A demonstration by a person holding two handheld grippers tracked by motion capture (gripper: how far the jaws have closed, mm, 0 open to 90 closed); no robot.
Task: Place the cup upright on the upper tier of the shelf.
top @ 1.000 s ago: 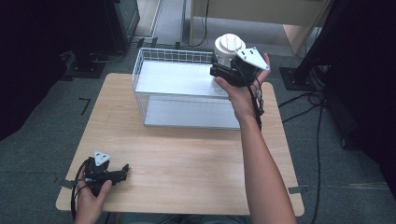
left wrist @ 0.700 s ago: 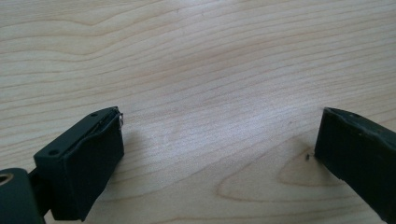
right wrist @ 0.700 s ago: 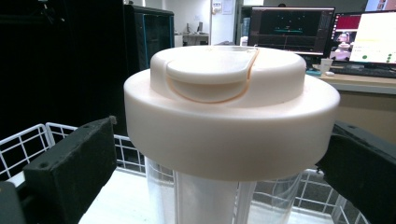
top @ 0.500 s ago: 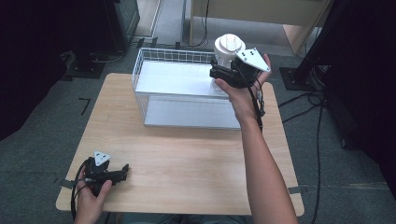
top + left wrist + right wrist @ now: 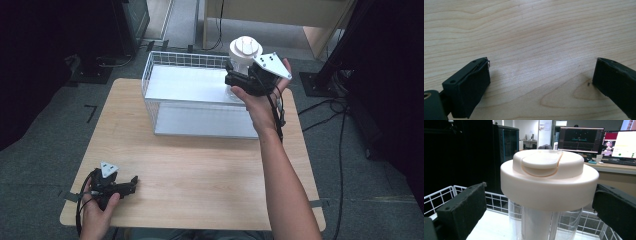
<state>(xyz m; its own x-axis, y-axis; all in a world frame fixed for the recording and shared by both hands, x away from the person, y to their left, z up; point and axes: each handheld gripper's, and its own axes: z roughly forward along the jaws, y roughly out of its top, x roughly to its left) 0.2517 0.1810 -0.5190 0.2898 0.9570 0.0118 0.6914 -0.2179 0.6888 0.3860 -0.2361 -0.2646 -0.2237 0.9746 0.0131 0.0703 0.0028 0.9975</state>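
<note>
**Right gripper at the white-lidded jar, left gripper resting on the wood**

You work at a light wooden surface (image 5: 200, 175). I take the wire basket (image 5: 190, 97) as the landmark: it is white, it has a pale flat bottom, and it stands on the far half of the surface, toward the right side.

Your right arm reaches forward along the right side of the basket. Your right hand (image 5: 257, 100) holds the right gripper (image 5: 235, 82) above the basket's far right corner. A grey three-cornered plate sits on top of it.

At that same corner, over the inside of the basket, is a clear jar (image 5: 245, 55) with a wide white lid (image 5: 549, 178). In the right gripper view the lid has a flat flip tab on top, and the clear body goes down between the two black fingers (image 5: 461, 212). The fingers stand wide on both sides of the jar; whether they touch its body lower down I cannot tell.

Your left hand (image 5: 97, 210) is well apart from the basket, at the near left corner of the surface. It holds the left gripper (image 5: 130, 182) low on the wood. In the left gripper view its fingers (image 5: 467, 90) are spread wide, with only bare wood between them.
</note>
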